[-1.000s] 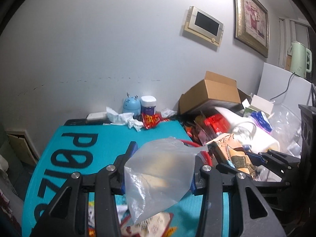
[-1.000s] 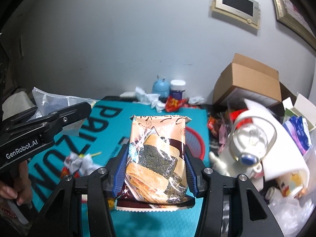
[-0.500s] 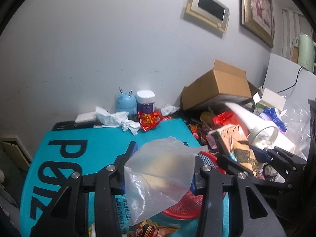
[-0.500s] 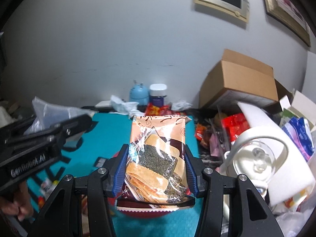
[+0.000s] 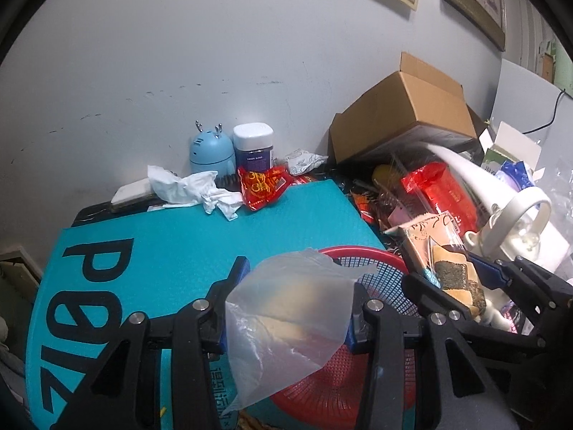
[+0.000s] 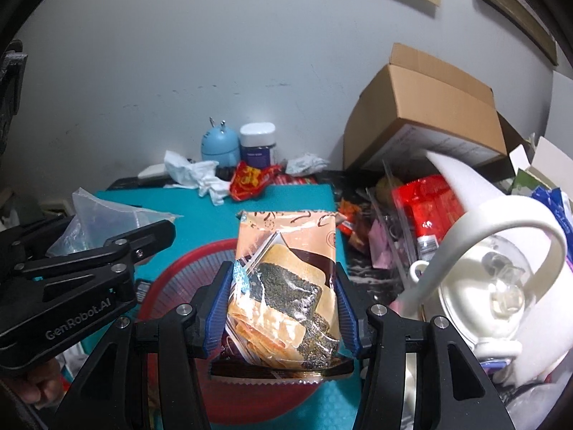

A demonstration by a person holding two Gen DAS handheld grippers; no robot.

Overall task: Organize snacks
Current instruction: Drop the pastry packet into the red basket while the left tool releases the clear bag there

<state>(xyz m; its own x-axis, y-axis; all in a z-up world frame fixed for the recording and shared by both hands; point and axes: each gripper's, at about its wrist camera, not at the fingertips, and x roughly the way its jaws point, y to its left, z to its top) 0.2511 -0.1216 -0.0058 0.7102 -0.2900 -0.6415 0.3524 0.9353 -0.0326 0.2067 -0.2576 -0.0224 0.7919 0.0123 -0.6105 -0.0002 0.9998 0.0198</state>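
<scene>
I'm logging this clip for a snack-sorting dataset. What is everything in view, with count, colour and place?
clear bag: 1, translucent, something pale inside, held by the left hand-held gripper.
snack packet: 1, peach with dark seaweed-cracker print, held by the right hand-held gripper.
basket: 1, red mesh, on the mat below both grippers.
mat: 1, teal with black letters, on the table.
red wrapper: 1, red and yellow, at the mat's far edge.
tissues: crumpled, white, left of the red wrapper.
blue gadget: 1, light blue, by the wall.
jar: 1, dark with white lid, beside the blue gadget.
cardboard box: 1, brown, on the clutter at right.
left hand-held gripper: black, shut.
right hand-held gripper: black, blue pads, shut.
</scene>
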